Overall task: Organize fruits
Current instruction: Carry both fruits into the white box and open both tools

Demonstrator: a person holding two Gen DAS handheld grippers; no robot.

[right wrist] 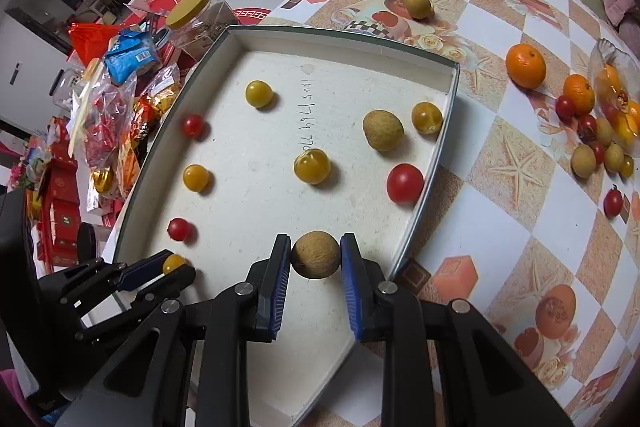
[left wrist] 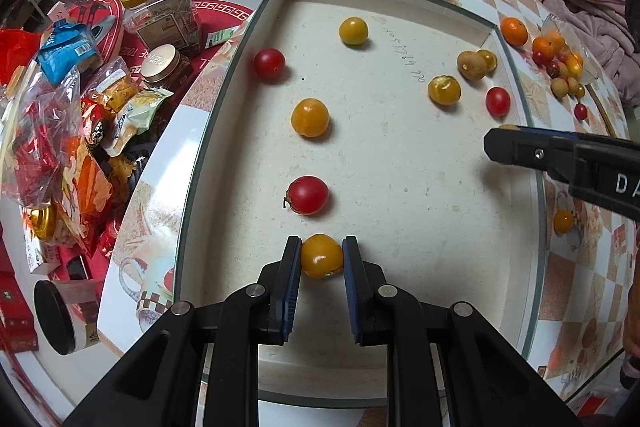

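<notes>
a: where did both tools stand?

b: both were over the white tray (right wrist: 434,163). the left gripper (left wrist: 321,254) had its blue pads narrowed onto a yellow tomato (left wrist: 321,255) at the near left of the tray, in line with the column of red and yellow tomatoes running far from it. the right gripper (right wrist: 315,254) was closed about as far on a brown longan (right wrist: 316,255) over the near right part.

a: were the fruits resting on the tray floor?

b: i couldn't tell for either one.

a: what could have spoiled it?

b: round fruit would likely roll once let go. the nearest red tomato (left wrist: 307,195) sat just beyond the yellow one, so a nudge might have broken the column. too hard a squeeze could have split the tomato's skin. many fruits were left by the glass dish (right wrist: 612,65) at the far right.
</notes>
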